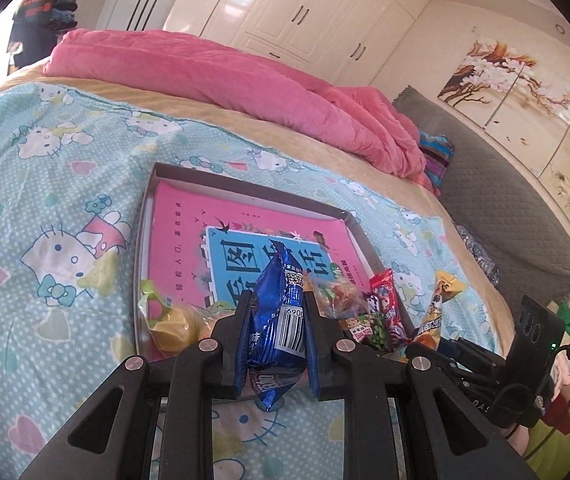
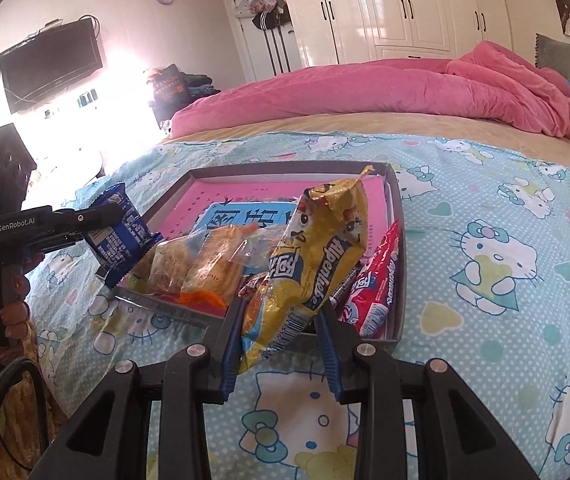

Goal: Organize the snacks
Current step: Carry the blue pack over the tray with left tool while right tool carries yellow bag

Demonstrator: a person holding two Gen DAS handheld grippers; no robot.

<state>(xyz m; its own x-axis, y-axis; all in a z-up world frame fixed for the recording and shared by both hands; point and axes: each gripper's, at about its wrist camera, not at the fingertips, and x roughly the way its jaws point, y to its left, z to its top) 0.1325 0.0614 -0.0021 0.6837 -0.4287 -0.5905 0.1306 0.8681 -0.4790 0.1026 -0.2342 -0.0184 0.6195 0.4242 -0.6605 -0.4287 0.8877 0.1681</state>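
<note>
My left gripper (image 1: 277,320) is clamped on a blue snack packet (image 1: 279,312), which stands nearly upright between my pads, barcode facing the camera, its torn top pointing toward twelve o'clock. In the right wrist view the same blue packet (image 2: 119,232) hangs at nine o'clock, just over the near left corner of the shallow grey tray (image 2: 399,216), with my hand (image 2: 13,300) wrapped round the handle below it.

My right gripper (image 2: 281,320) is closed on a yellow Alpenliebe bag (image 2: 317,256), gripped near its lower end; the bag leans up and toward one o'clock over the tray's near edge.

The tray (image 1: 245,184) sits on the cartoon-cat bedsheet (image 1: 45,200), lined with a pink and blue printed sheet (image 1: 189,220). Along its near side lie the other snacks: a clear bag of golden pastries (image 2: 205,264) at eleven o'clock from my right fingers, and a red Alpenliebe pack (image 2: 377,280) at two o'clock, touching the yellow bag. From the left wrist I also see a yellowish clear bag (image 1: 173,320) at nine o'clock of the blue packet and a green pea packet (image 1: 369,328) at three o'clock. A pink quilt (image 1: 225,80) lies heaped well beyond the tray.
</note>
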